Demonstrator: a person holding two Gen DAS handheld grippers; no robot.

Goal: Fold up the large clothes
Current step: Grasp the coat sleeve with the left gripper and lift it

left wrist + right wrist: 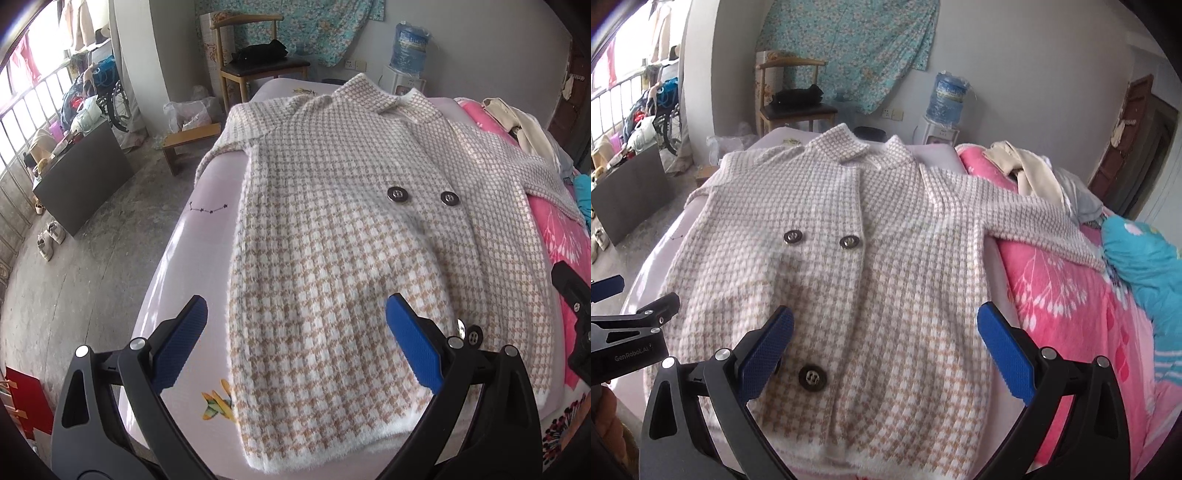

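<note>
A fuzzy tan-and-white houndstooth coat (351, 236) lies flat, front up, on the bed, collar at the far end and hem toward me; dark metal buttons (397, 194) run down its front. Its left sleeve drapes over the bed's left edge, its right sleeve (1045, 221) stretches across the pink blanket. My left gripper (295, 314) hovers open above the coat's lower left part, blue pads wide apart, holding nothing. My right gripper (885, 321) hangs open over the coat (849, 258) near its hem, nothing between its pads. The left gripper (613, 295) shows at that view's left edge.
The bed has a pale lilac sheet (199, 240) and a pink floral blanket (1063, 295). Beige clothes (1023, 166) and a teal blanket (1141, 258) lie at the right. A wooden chair (258, 62), a water dispenser (408, 48) and a low stool (184, 144) stand beyond the bed.
</note>
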